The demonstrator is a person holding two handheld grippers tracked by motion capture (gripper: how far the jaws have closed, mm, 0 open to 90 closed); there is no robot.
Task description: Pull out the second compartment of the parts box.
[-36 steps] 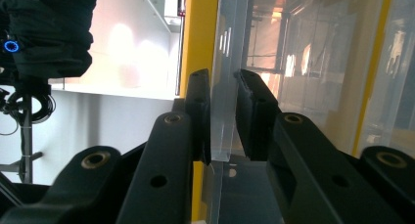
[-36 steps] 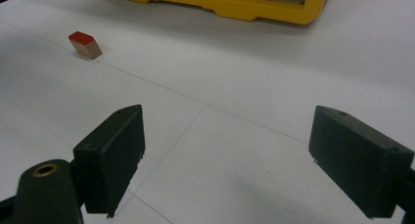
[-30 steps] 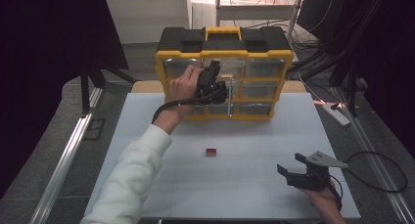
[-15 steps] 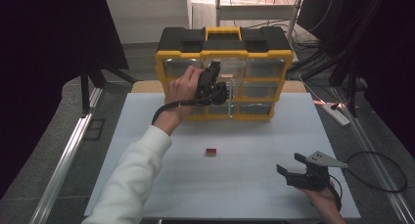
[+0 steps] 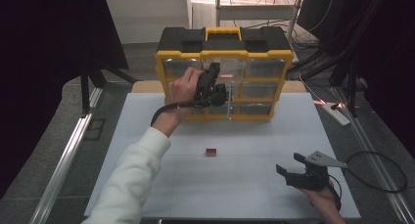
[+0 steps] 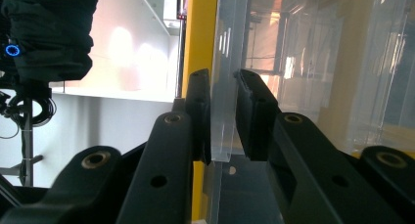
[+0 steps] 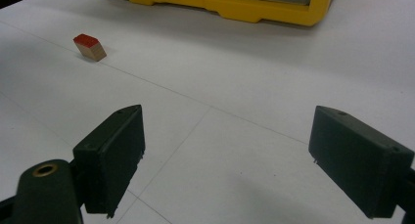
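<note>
A yellow and black organizer [image 5: 225, 40] with clear drawers stands upright at the back of the white table [image 5: 254, 136]. My left gripper [image 5: 220, 93] is at its middle column of drawers. In the left gripper view the gripper [image 6: 223, 84] has its jaws shut on a clear plastic drawer lip [image 6: 224, 121] beside a yellow frame post [image 6: 200, 38]. My right gripper [image 5: 289, 163] rests low at the front right of the table, open, with nothing between its jaws [image 7: 230, 121]. A small wooden block with a red top [image 5: 211, 151] [image 7: 90, 47] lies mid-table, well apart from both grippers.
The organizer's yellow base [image 7: 235, 6] runs along the far side of the right gripper view. A power strip [image 5: 336, 114] and cables lie on the floor to the right. Metal rails [image 5: 68, 150] flank the table's left side.
</note>
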